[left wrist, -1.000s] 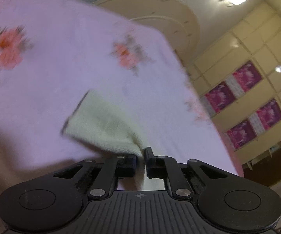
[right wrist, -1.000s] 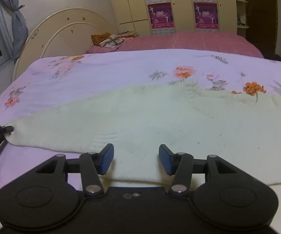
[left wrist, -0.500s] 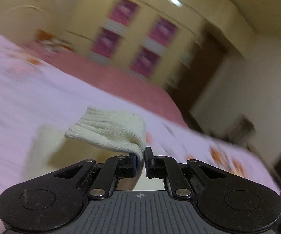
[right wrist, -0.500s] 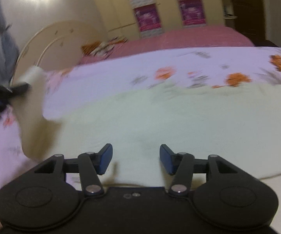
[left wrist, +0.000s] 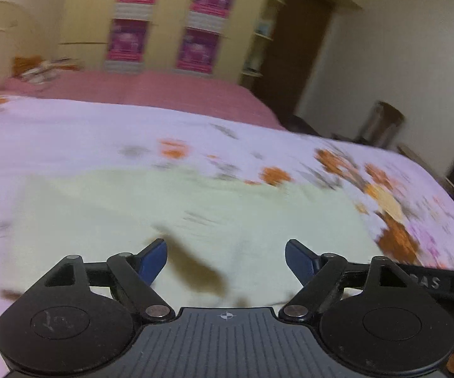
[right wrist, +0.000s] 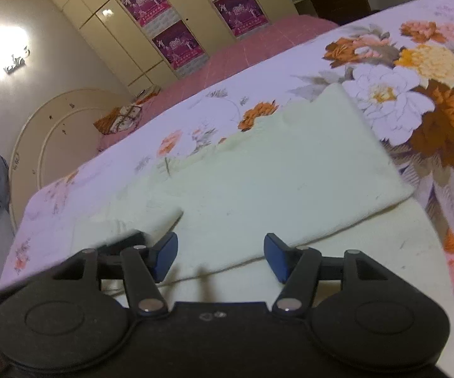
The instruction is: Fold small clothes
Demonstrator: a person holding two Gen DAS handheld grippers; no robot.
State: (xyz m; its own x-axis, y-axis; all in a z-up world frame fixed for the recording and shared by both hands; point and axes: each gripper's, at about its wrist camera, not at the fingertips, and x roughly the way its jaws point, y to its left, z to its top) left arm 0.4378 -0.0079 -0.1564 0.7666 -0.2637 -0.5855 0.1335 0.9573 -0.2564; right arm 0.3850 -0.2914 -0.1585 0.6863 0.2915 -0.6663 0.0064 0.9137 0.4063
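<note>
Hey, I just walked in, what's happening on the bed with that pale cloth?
A person is folding a pale cream knitted garment on a lilac floral bedsheet, holding a two-finger gripper in each hand. The left gripper has just opened its fingers; nothing is between them, and the garment lies below. One end of the garment lies folded over the rest. The right gripper is open above the garment's near edge, its fingers having just opened wider, gripping nothing.

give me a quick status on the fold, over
Left gripper jaws just opened, nothing between them. Right gripper jaws open, empty. Pale cream knitted garment folded over on flowered bedsheet. Nothing in the way.
</note>
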